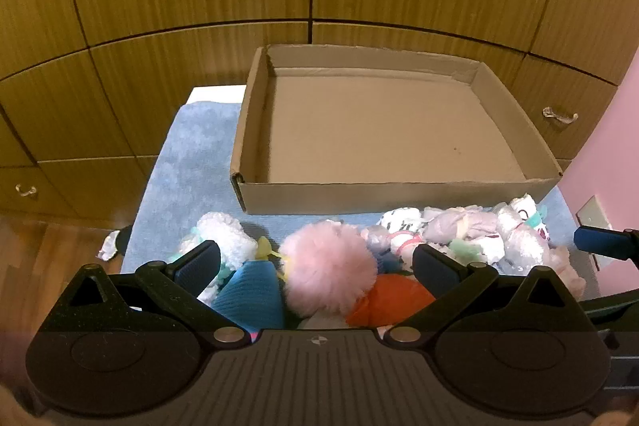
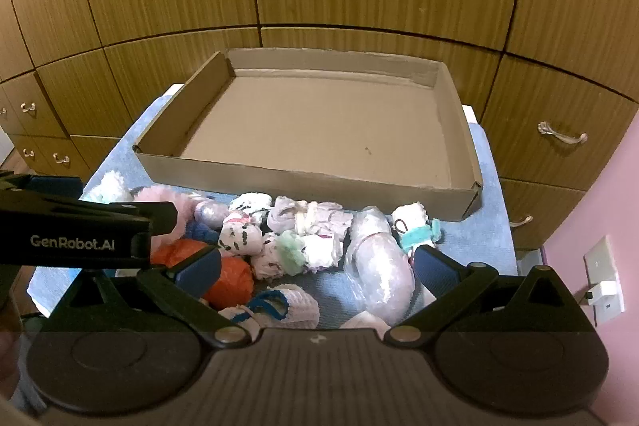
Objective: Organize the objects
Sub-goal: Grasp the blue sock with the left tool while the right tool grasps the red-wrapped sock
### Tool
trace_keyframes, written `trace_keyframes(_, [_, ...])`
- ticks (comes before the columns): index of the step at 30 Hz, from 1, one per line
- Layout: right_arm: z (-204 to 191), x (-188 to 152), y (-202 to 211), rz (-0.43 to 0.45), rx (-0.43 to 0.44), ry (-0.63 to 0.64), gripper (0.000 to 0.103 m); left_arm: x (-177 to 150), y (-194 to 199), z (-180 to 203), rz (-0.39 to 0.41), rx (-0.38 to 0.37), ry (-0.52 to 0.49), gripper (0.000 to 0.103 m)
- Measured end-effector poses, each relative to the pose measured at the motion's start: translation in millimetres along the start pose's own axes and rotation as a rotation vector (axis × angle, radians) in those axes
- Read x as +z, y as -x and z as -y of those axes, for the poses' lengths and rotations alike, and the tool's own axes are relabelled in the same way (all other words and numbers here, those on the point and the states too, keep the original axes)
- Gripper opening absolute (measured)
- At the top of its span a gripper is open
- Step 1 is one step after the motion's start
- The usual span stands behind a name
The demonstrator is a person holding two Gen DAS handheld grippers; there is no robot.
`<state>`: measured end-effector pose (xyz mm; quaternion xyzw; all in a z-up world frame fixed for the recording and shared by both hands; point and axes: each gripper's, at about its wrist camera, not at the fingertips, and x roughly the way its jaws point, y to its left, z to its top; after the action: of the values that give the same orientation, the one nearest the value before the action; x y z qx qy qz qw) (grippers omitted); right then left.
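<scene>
A heap of soft toys [image 2: 303, 242] is piled along the near edge of the blue-covered table [image 1: 191, 162]; the cardboard tray [image 1: 255, 130] at the far edge holds nothing. Both the left gripper [image 1: 315, 266] and right gripper [image 2: 315, 272] are held spread, gripping nothing. Neighbouring pieces, possibly tangled, could be dragged off the near edge.
</scene>
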<state>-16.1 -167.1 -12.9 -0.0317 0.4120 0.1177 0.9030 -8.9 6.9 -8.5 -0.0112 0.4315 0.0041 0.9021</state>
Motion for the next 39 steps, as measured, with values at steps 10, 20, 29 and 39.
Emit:
trace_keyframes(10, [4.6, -1.5, 8.1, 0.017, -0.002, -0.008, 0.103, -5.4, 8.1, -10.5, 0.033, -0.007, 0.006, 0.103])
trace_keyframes(20, [21.9, -36.2, 39.7, 0.073, -0.028, -0.019, 0.103, -33.3, 15.7, -35.6, 0.063, 0.034, 0.018, 0.103])
trace_keyframes(29, [27.7, -67.8, 34.2, 0.065, -0.003, -0.029, 0.102, -49.2, 0.2, -36.7, 0.04, 0.029, 0.003, 0.103])
trace_keyframes(39, [33.4, -83.8, 29.1, 0.124, 0.04, 0.021, 0.102, -57.9, -9.5, -68.1, 0.046, -0.048, 0.1, 0.103])
